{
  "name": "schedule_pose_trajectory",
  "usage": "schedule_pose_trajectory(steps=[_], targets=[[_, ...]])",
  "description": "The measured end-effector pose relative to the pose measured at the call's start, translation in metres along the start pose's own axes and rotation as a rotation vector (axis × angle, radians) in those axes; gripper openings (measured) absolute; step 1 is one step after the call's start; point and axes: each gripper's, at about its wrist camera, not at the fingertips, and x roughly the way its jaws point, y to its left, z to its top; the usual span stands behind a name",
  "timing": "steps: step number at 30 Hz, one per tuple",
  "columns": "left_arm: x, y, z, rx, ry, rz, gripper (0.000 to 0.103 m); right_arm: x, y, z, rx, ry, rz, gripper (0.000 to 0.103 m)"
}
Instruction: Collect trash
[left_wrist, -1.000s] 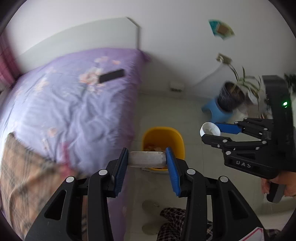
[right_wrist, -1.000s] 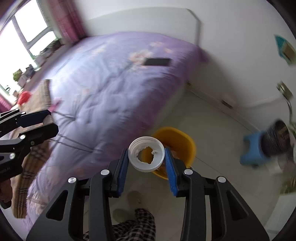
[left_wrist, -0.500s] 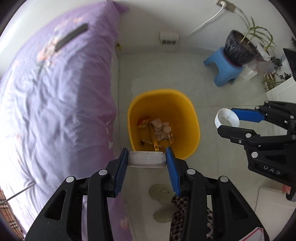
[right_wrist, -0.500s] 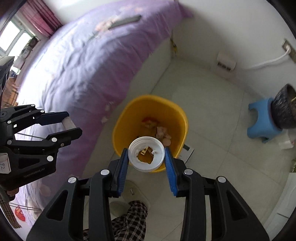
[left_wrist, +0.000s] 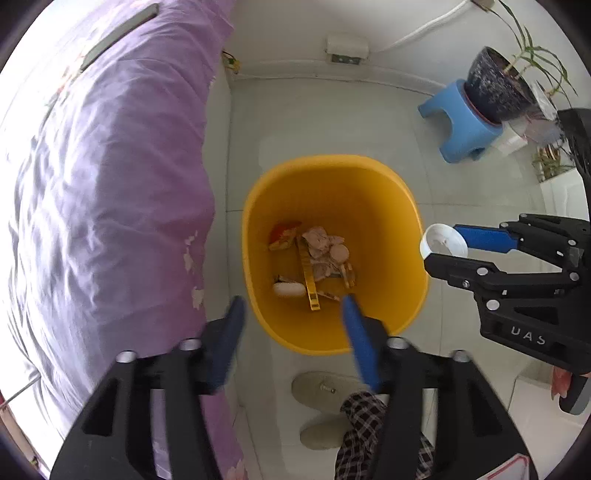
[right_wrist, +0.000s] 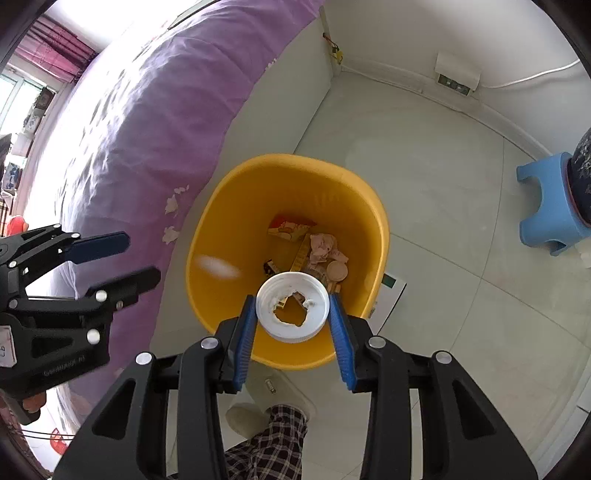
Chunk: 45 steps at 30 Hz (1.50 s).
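Note:
A yellow bin (left_wrist: 369, 177) (right_wrist: 236, 192) stands on the floor beside the bed, with scraps and wrappers at its bottom. A white flat piece (left_wrist: 289, 289) lies inside it; in the right wrist view it is a white blur (right_wrist: 218, 267) in the bin. My left gripper (left_wrist: 293, 306) (right_wrist: 122, 256) is open and empty above the bin's near rim. My right gripper (right_wrist: 292, 314) (left_wrist: 441, 251) is shut on a white lid (right_wrist: 292, 312) (left_wrist: 443, 244) with a torn middle, held over the bin's right rim.
A bed with a purple sheet (left_wrist: 96, 184) (right_wrist: 147, 122) runs along the left. A blue stool (left_wrist: 461, 129) (right_wrist: 550, 206) carries a dark plant pot (left_wrist: 498, 88). A person's slippers (left_wrist: 325, 391) and checked trouser leg (right_wrist: 269, 439) are just below the bin. A wall socket box (left_wrist: 347, 48) sits at the skirting.
My left gripper has opened and let go of the white flat piece, which has dropped into the bin. Both grippers have moved closer over the bin. The right still holds the lid.

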Motion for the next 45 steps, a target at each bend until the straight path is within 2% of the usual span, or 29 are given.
schedule_pose_trajectory(steps=[5,13,19,24,29,38,45], targets=[[-0.005,0.006,0.001,-0.02,-0.007,-0.019,0.063,-0.012,0.0,0.004,0.011,-0.028,-0.003,0.046],[-0.03,0.009,-0.005,-0.045,-0.023,-0.021,0.063,-0.039,0.007,0.002,0.027,-0.053,-0.035,0.046],[-0.062,0.006,-0.012,-0.053,-0.048,-0.016,0.063,-0.073,0.027,-0.007,0.01,-0.067,-0.13,0.046],[-0.1,0.009,-0.02,-0.093,-0.07,-0.011,0.07,-0.112,0.038,-0.018,0.062,-0.089,-0.188,0.046],[-0.135,0.009,-0.027,-0.121,-0.084,-0.014,0.078,-0.148,0.055,-0.032,0.066,-0.1,-0.21,0.051],[-0.196,0.015,-0.035,-0.148,-0.133,0.025,0.082,-0.197,0.079,-0.049,0.086,-0.13,-0.208,0.052],[-0.221,0.017,-0.037,-0.155,-0.161,0.046,0.083,-0.214,0.084,-0.057,0.106,-0.136,-0.194,0.052]])
